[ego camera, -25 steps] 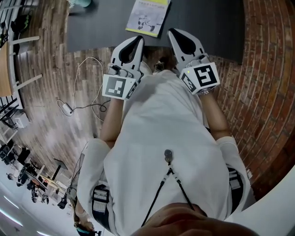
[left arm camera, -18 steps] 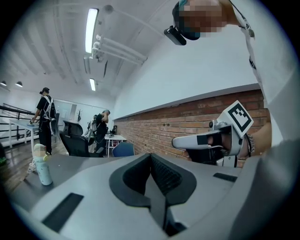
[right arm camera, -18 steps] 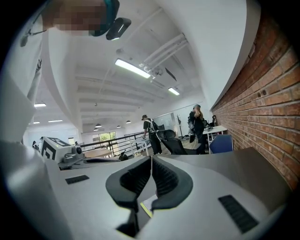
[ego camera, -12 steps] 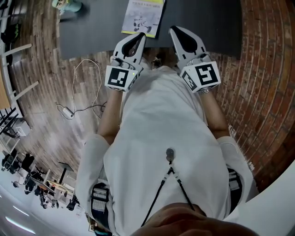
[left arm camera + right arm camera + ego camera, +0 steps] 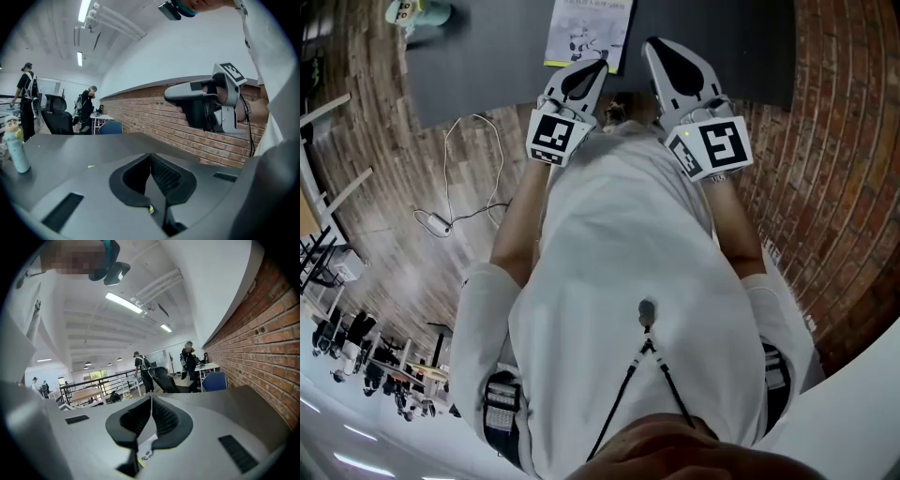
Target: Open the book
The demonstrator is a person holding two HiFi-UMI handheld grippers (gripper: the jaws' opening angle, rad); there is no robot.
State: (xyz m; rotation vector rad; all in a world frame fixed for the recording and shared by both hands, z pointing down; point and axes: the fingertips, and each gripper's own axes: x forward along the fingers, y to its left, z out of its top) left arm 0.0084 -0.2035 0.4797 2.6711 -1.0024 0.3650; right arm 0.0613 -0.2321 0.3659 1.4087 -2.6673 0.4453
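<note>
Dark desk [image 5: 487, 56]: book [image 5: 586, 33] lies just ahead of my left tongs [image 5: 596, 66], long axis pointing away; right tongs [image 5: 654, 49] farther. Both clenched, empty.

Lying on the table [image 5: 487, 56], book [image 5: 589, 33] near the front edge, with a bottle [image 5: 412, 11] standing well off to its left. At the book's near edge, left gripper [image 5: 598, 66]; just to its right, over bare tabletop, right gripper [image 5: 654, 47]. Left of the person, cable [image 5: 459, 178] trailing across the floor [image 5: 394, 234]; to the right, brick wall [image 5: 844, 141].
</note>
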